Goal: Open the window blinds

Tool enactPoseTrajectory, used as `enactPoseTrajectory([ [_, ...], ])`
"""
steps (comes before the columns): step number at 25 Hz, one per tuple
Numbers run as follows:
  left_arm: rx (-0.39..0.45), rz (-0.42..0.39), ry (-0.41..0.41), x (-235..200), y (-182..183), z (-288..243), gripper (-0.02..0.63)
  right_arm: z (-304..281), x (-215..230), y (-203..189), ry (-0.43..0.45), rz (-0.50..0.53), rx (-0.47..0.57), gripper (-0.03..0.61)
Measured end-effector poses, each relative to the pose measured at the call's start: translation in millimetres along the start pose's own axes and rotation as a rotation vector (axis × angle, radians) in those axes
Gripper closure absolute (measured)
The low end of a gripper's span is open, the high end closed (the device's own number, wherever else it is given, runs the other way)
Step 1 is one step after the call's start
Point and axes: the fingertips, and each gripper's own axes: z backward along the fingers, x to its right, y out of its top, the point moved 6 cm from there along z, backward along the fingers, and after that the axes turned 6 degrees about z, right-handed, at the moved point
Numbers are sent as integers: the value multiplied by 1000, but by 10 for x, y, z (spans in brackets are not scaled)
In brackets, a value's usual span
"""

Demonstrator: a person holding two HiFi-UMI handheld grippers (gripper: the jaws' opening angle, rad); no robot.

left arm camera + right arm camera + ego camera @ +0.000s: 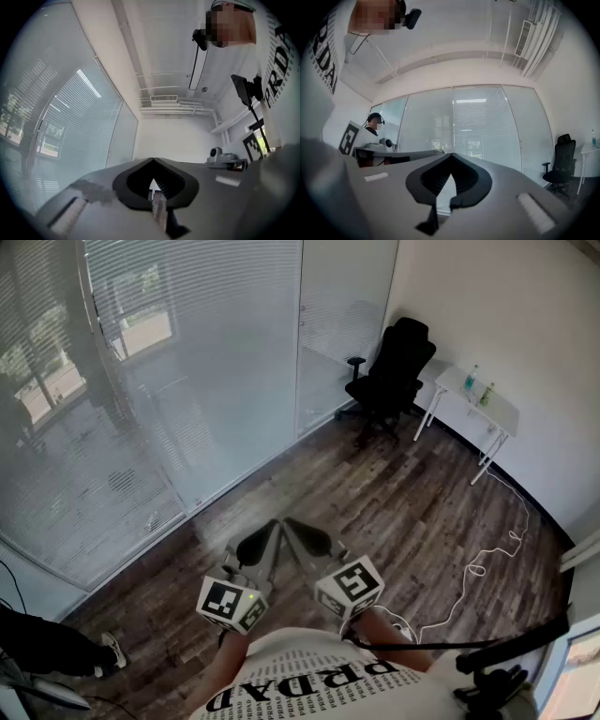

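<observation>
The window blinds (187,352) hang with their slats closed behind a glass wall that fills the left and top of the head view. In the right gripper view the blinds (480,126) are straight ahead, and in the left gripper view the blinds (79,122) are off to the left. Both grippers are held close to my body over the wood floor, well short of the glass. My left gripper (272,526) (152,159) is shut, with its jaw tips meeting on nothing. Beside it, my right gripper (292,523) (451,154) is also shut and empty.
A black office chair (394,371) stands by the far end of the glass. A white table (478,399) with bottles is against the right wall. A white cable (478,568) snakes over the floor at right. A black stand (506,652) is at lower right. A person's shoe (112,650) shows at lower left.
</observation>
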Motion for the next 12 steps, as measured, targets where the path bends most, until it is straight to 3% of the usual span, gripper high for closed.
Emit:
enactPoseTrajectory([
  [8,-3,-2,-8,-10,3,32,623,-7,-39,-9,-8,4,0,578],
  [12,4,10,-11,6,66,-43,623,-9,35,18,-40,-45,34,577],
])
